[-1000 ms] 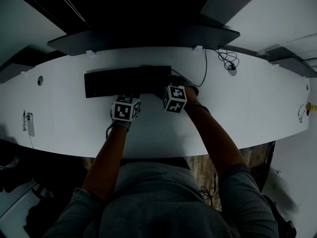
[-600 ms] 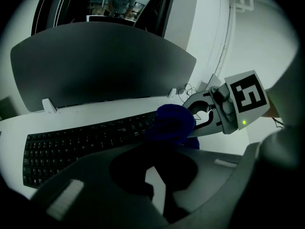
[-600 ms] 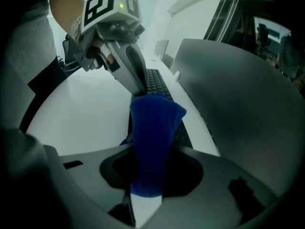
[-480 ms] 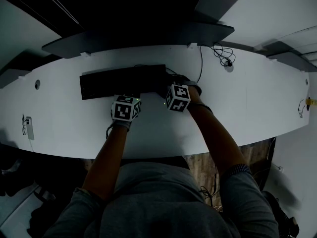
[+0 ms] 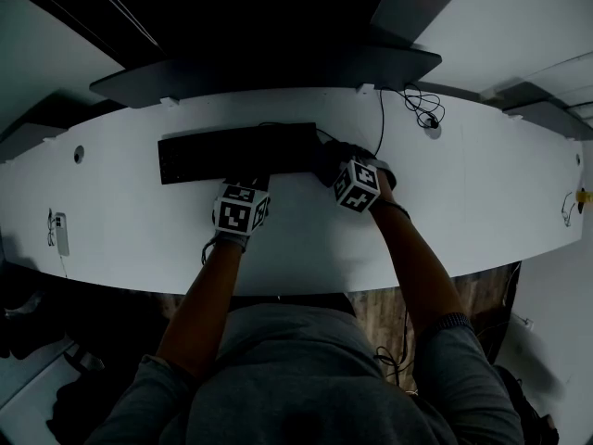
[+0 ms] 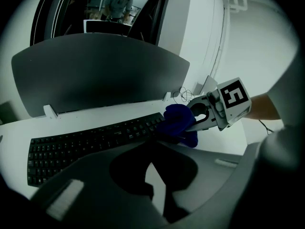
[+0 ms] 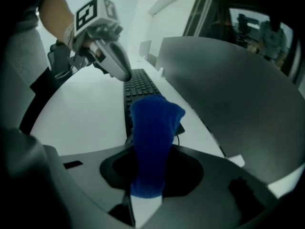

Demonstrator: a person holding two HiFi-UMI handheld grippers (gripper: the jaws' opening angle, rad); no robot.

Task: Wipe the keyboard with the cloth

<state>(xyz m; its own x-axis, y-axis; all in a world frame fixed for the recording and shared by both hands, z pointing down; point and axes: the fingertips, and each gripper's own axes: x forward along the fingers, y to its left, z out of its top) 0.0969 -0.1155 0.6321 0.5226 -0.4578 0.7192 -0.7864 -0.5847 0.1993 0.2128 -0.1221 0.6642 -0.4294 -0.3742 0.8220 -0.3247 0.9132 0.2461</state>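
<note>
Black keyboard, head view: lies just ahead of my left claw; my right claw is at its right end, low over the tabletop.
Left claw, left gripper view: closed on nothing, keys just beyond it.
Cloth, right gripper view: blue, clamped in my right claw, jutting ahead over the keyboard's end.
Progress: wiping looks barely begun; keys leftward of my right claw seem left.
</note>
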